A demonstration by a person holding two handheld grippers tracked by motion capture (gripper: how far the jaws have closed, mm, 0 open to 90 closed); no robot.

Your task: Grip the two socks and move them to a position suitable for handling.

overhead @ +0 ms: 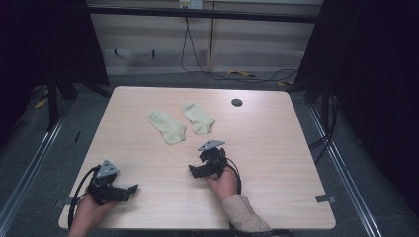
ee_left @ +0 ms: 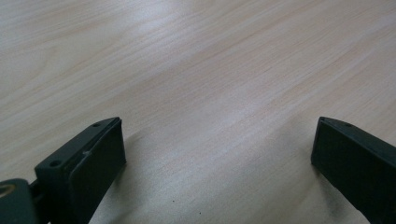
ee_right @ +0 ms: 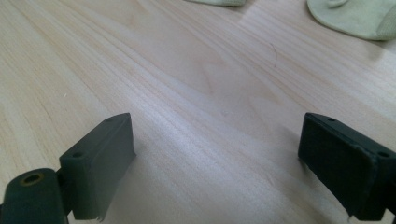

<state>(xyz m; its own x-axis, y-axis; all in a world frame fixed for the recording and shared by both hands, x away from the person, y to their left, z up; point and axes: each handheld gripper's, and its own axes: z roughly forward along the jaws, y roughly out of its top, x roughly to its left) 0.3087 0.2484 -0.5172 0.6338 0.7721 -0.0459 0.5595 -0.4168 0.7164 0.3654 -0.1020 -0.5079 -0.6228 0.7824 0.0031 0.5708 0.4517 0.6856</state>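
Two pale green socks lie side by side on the far half of a wooden table, well apart from the left gripper and nearer the right gripper, both empty with jaws spread wide.

A light wooden table with a small round hole stands on a grey floor, black curtains hang at both sides, and cables lie behind.

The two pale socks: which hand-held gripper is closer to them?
Right. The right hand-held gripper sits just below the socks, jaws open. The left hand-held gripper lies farther off, near the table's front left corner.
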